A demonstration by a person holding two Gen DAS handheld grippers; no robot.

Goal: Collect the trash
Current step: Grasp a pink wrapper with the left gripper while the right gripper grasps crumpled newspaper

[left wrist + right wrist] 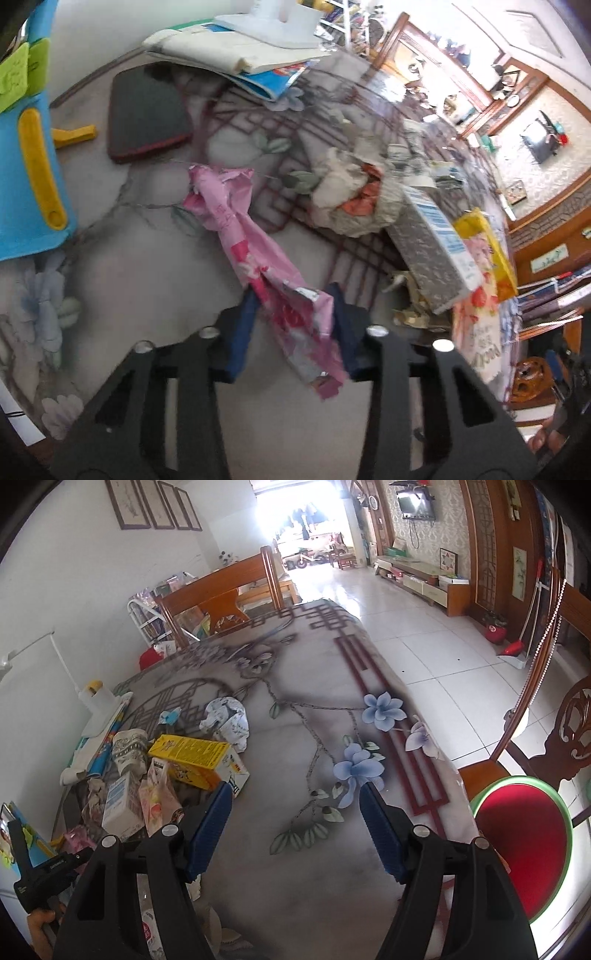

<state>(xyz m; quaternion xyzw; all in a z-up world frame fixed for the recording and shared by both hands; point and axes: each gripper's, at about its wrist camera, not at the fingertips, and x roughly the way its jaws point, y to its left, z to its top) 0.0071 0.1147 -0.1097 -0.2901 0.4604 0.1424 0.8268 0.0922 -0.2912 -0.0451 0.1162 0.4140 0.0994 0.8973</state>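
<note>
In the left wrist view my left gripper (pixel 295 295) is shut on a pink foil wrapper (pixel 240 221) and holds it above the flowered tablecloth (pixel 122 258). Beyond it lies a trash pile: crumpled paper (pixel 351 199), a grey-and-white carton (pixel 436 247) and a yellow packet (pixel 487 251). In the right wrist view my right gripper (pixel 295 794) is open and empty over the tablecloth (pixel 295 867). The pile sits to its left: a yellow box (pixel 195 757), a white carton (pixel 120 805), a pink packet (pixel 159 801) and crumpled paper (pixel 225 720).
A dark pad (pixel 147 114), stacked books and papers (pixel 236 48) and a blue toy board (pixel 26 147) lie at the table's back. A red-seated chair (pixel 524 849) stands right of the table, a wooden chair (pixel 229 594) beyond its far end. The tiled floor (pixel 424 627) stretches beyond.
</note>
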